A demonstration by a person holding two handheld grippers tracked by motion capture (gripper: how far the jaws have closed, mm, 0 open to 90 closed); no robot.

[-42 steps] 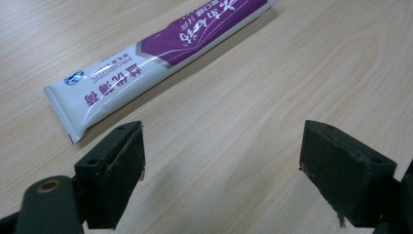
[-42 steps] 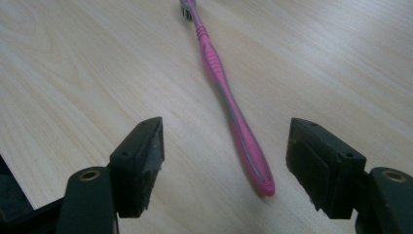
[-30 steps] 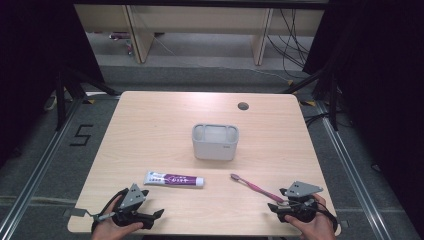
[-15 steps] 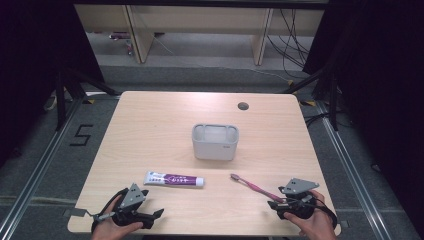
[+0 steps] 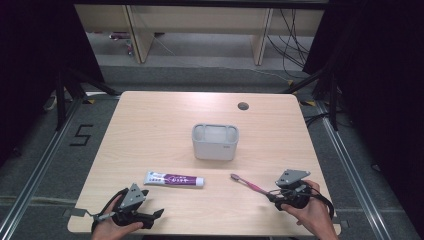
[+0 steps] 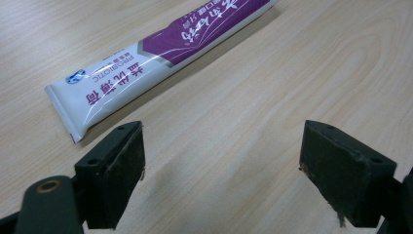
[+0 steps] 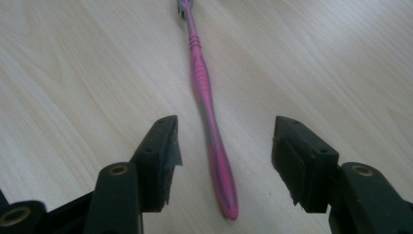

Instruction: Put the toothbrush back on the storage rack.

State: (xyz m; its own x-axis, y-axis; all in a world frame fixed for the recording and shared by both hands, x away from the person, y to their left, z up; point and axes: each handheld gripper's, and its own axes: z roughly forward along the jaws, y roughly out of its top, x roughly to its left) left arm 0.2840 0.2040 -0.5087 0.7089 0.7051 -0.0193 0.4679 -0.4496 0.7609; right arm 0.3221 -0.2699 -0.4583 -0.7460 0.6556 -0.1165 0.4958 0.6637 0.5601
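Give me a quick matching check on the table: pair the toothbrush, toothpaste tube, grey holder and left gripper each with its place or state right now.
1. toothbrush
2. toothpaste tube
3. grey holder
4. left gripper

A. standing mid-table, beyond the other things
B. jaws wide apart over bare wood, nothing between them
C. handle end lying between the right gripper's jaws, pads not touching it
D. lying flat, just ahead of the left gripper

Pairs: 1-C, 2-D, 3-A, 4-B

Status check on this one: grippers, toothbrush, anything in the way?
Right gripper open, jaws just been closing, astride the toothbrush handle, pads clear. Left gripper open, short of the toothpaste. Toothbrush flat on the table; nothing in the way.
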